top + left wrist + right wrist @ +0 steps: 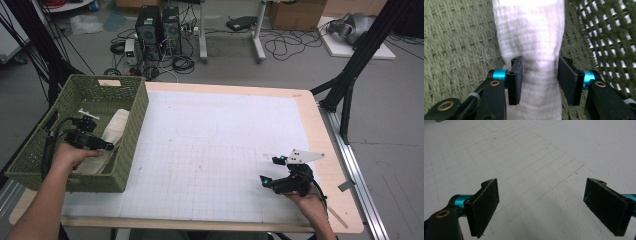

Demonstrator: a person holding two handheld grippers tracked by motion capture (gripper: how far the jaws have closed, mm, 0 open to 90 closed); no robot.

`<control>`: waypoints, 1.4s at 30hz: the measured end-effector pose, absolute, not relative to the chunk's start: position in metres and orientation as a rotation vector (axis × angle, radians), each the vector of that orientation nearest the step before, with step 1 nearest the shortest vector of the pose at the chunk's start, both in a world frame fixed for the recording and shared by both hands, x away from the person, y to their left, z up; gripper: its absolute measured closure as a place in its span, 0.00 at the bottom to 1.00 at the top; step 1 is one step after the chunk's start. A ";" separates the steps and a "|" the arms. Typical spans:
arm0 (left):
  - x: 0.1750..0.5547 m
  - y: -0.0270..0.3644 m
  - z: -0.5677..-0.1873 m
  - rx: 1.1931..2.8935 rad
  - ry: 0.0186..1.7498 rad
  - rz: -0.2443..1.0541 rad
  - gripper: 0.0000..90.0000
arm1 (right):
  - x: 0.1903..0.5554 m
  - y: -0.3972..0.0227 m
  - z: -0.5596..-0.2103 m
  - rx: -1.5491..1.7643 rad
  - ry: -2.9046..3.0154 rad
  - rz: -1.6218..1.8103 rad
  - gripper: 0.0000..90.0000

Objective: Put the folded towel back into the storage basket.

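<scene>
Left gripper (102,145) hanging inside the green woven basket (131,131) at the desk's 9 o'clock edge, jaws standing about half open, straddling the rolled white cloth (530,45) and, judging by the slim gap at each pad, no longer pressing it. Cloth lying lengthwise on the basket floor, running from roughly 6 toward 12 o'clock in the left gripper view, close against the basket's 3 o'clock wall. Placement judged deliberate: laying the roll along the wall, keeping the open weave floor at 9 o'clock free. Release judged complete or nearly so.

Right gripper (267,171) resting over the desk (210,150) near 5 o'clock, jaws spread wide, holding nothing; parked well apart from the basket, probably keeping out of the left hand's way.

Room for moving: basket walls rising at 3 and 9 o'clock of the left gripper, tight sideways, leaving straight up as the clean exit. Catching a pad on the cloth's loose weave while lifting being the main risk. Gridded desk surface from 12 to 4 o'clock lying bare, giving ample travel.
</scene>
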State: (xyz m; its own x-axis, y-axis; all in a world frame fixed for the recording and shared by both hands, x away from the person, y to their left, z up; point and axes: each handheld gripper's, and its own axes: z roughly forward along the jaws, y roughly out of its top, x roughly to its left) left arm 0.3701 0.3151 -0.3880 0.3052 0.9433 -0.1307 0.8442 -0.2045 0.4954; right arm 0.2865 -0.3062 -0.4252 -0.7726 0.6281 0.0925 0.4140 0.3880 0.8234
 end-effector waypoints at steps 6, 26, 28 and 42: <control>0.370 0.318 -0.385 2.083 1.619 0.371 0.57 | 0.286 -0.306 -0.425 0.923 2.414 1.326 0.14; 0.370 0.318 -0.384 2.131 1.623 0.439 0.79 | 0.286 -0.305 -0.425 0.912 2.416 1.326 0.14; 0.370 0.317 -0.387 2.168 1.627 0.429 0.82 | 0.285 -0.305 -0.425 0.920 2.421 1.324 0.14; 0.371 0.319 -0.387 2.149 1.635 0.416 0.74 | 0.284 -0.306 -0.424 0.916 2.411 1.334 0.14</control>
State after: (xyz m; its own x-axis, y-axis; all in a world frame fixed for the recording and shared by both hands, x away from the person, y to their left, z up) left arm 0.3707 0.3187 -0.3870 0.2691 0.9631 -0.0084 0.8418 -0.2310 0.4879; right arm 0.2841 -0.3062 -0.4238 -0.7757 0.6246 0.0904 0.4082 0.3874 0.8266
